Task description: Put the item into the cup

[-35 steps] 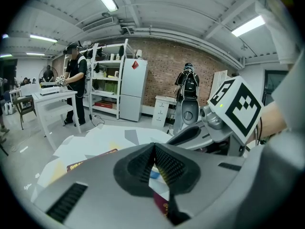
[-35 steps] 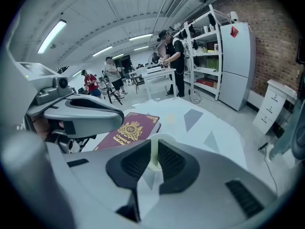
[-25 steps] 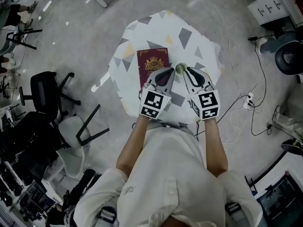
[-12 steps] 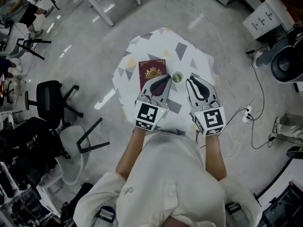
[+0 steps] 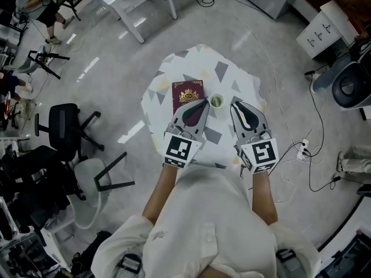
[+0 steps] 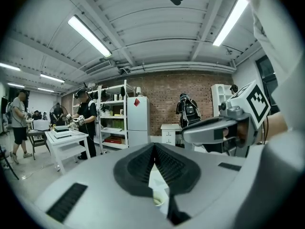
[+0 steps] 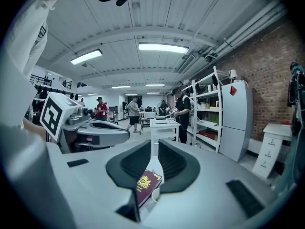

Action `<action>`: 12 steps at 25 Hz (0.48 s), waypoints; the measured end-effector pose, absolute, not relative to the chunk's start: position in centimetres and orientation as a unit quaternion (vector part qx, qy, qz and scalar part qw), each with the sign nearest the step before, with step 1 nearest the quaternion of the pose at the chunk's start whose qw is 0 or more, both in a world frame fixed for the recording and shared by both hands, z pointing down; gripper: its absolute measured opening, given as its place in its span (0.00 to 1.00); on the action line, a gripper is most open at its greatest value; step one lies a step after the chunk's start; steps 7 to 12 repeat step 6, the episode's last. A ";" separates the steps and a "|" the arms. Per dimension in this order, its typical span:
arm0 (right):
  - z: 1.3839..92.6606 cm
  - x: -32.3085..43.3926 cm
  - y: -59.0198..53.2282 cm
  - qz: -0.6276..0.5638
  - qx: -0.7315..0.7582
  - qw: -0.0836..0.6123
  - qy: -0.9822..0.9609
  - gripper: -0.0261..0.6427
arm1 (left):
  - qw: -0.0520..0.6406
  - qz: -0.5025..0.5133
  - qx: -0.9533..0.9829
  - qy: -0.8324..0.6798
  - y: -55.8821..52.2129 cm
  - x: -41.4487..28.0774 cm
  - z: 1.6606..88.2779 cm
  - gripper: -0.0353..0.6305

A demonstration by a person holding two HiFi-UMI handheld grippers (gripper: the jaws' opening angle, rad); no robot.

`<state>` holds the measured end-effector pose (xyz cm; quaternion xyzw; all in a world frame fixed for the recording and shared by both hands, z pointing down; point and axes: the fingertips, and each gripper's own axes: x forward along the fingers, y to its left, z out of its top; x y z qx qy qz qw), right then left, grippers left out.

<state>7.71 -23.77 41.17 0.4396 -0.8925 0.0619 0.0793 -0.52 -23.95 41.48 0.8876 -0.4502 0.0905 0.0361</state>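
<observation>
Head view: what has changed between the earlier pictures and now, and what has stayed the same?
Both grippers drew back from the cup toward the person. A second ago the left gripper and the right gripper had their tips at its rim. Now they are clear of it and hold nothing. The cup and the red booklet stayed side by side on the table.
</observation>
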 end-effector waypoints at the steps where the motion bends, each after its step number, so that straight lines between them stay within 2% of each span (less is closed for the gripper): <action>1: 41.1 7.7 -23.7 0.061 0.440 0.078 -0.893 0.12 | 0.035 0.090 0.888 -0.450 -23.8 -0.5 41.4 0.07; 12: 40.6 7.9 -23.1 0.059 0.440 0.072 -0.893 0.12 | 0.029 0.087 0.887 -0.452 -23.1 -0.4 40.8 0.07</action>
